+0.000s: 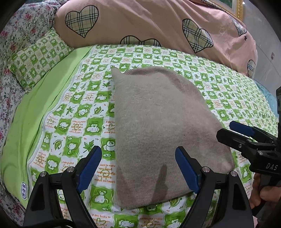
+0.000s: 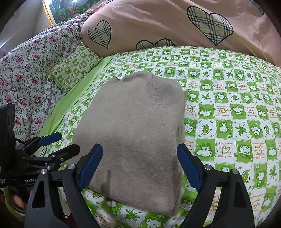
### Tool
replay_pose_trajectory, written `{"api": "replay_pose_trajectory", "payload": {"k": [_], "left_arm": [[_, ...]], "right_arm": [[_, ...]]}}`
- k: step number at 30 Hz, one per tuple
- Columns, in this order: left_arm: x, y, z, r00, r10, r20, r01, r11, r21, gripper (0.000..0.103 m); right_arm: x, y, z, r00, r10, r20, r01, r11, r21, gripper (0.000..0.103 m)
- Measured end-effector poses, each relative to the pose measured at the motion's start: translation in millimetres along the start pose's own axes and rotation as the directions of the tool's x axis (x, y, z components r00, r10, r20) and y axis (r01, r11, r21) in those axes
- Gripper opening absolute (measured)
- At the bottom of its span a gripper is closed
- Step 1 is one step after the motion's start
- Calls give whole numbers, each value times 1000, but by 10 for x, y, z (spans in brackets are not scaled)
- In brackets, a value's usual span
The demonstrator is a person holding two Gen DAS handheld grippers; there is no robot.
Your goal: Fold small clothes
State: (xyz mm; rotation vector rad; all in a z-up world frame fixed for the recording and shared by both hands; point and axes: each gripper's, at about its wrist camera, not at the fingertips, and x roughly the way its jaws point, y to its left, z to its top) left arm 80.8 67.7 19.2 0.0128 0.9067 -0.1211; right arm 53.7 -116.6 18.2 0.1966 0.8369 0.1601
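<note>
- Beige knit garment (image 1: 158,133) lies folded into a compact rectangle around the middle of the green-and-white checked sheet (image 1: 75,112), near the bed's front edge, long side running away from the cameras
- Looks like a sweater; a seam line and a neckline notch show at its far end in the right wrist view, near end is a clean fold edge
- Left gripper (image 1: 138,168) hovers over the near end of the garment, fingers wide apart, nothing between the pads, no contact that I can see
- Right gripper (image 2: 140,166) same: fingers spread, empty, poised above the near edge from the other side
- Each gripper shows in the other's camera at the frame edge, both held by a hand (image 1: 263,189), close together
- My read: fold is mostly done, either one more halving or finished
- Risks: knit is thick and springy, so a pinch on the top layer only would peel the stack open instead of lifting all plies
- Mattress is soft, so pressing down to get under the edge sinks the fingers and may snag the sheet along with the knit
- Grippers sit close side by side; converging on the same corner could knock them together
- Uneven lift between the two sides would skew the rectangle
- Surface: bed with patterned sheet, plain green strip along its left edge, matching small pillow (image 1: 37,57) at the far left corner
- Pink duvet with plaid hearts (image 1: 140,22) heaped along the far edge, floral bedding (image 2: 29,70) on the left, a gilt picture frame (image 2: 51,10) on the wall behind
</note>
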Motion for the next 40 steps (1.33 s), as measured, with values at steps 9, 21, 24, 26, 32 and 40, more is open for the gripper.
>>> {"api": "replay_pose_trajectory", "payload": {"k": [9, 21, 24, 26, 32, 40], "left_arm": [[41, 15, 48, 1000, 15, -8, -15, 1000, 4, 86], [81, 32, 64, 1000, 19, -13, -19, 1000, -1, 86], [75, 28, 66, 1000, 22, -10, -22, 1000, -5, 86], [75, 26, 71, 1000, 25, -8, -25, 1000, -5, 86], [94, 26, 69, 1000, 25, -7, -25, 1000, -8, 86], [89, -3, 64, 1000, 15, 0, -15, 1000, -5, 86]], "right_arm": [[63, -98, 48, 1000, 1, -7, -1, 1000, 10, 87], [138, -172, 67, 1000, -1, -23, 1, 1000, 6, 87], [139, -167, 81, 1000, 1, -23, -1, 1000, -1, 87], [145, -167, 82, 1000, 0, -24, 0, 1000, -5, 87], [171, -195, 86, 1000, 4, -26, -3, 1000, 3, 87], [193, -201, 88, 1000, 4, -29, -4, 1000, 2, 87]]}}
